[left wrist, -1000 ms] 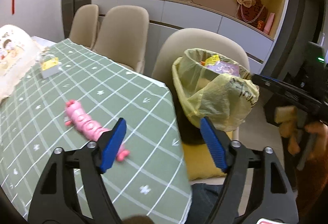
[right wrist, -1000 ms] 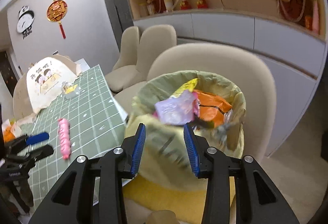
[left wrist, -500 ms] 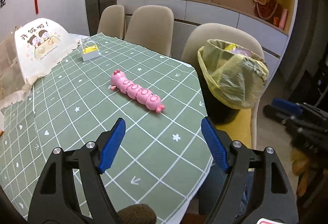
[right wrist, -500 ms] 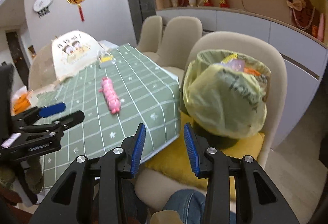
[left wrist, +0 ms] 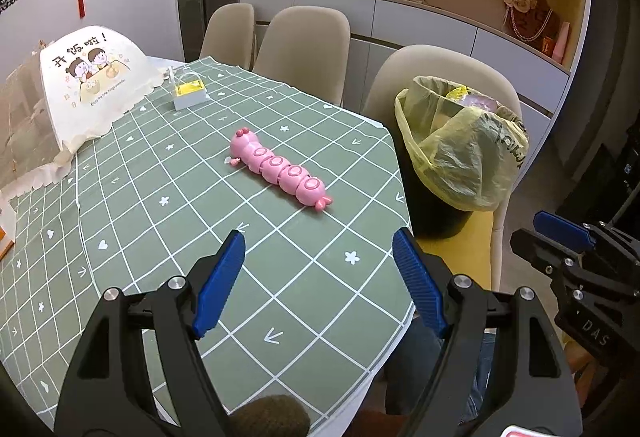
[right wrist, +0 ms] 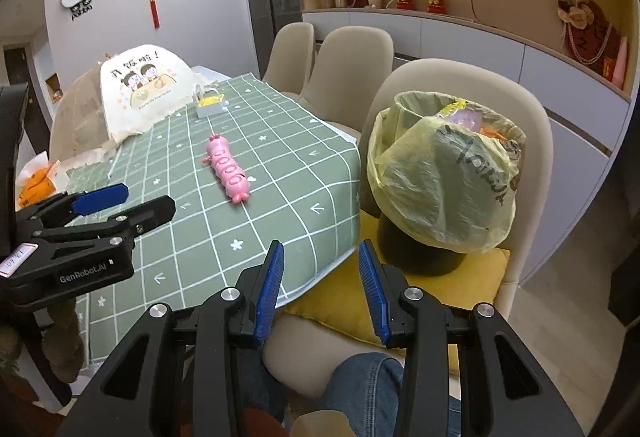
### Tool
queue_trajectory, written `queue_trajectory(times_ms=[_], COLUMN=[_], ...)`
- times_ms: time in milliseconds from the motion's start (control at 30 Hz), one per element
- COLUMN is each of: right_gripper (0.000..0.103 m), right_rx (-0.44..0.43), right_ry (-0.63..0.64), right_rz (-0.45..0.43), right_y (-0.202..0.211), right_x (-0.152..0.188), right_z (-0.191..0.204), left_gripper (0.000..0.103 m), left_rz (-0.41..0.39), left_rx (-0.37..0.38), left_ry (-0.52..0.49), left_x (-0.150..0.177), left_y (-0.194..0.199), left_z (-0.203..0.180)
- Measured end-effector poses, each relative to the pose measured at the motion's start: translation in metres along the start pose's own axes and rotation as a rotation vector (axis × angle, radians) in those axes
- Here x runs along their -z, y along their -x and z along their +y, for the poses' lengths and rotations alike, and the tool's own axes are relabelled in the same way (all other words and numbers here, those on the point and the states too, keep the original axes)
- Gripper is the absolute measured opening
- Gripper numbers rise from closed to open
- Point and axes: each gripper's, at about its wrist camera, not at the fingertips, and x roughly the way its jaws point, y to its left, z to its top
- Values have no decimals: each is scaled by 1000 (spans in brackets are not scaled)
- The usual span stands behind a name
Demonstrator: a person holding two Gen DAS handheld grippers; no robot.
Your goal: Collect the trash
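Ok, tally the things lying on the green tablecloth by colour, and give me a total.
Pink: 1, the toy caterpillar
Yellow and grey: 1, the small box
White with cartoon print: 1, the food cover
Total: 3

We hold our left gripper (left wrist: 319, 279) tilted downward with its blue pads spread wide and nothing between them, while our right gripper (right wrist: 320, 287), just to its right and tilted down alike, keeps a narrower gap, also empty, above our jeans-clad knee (right wrist: 360, 377).
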Motion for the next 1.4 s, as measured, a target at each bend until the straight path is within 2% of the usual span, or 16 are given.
queue_trajectory(times_ms=[1400], right_gripper=[37], right_rx=[42], right_ry=[-31], right_rz=[-3], right_y=[7], right_x=[8], right_z=[-9], left_gripper=[72], left_rz=[3], left_rx=[10], left_ry=[-59], left_x=[7], left_y=[0], left_z=[-13])
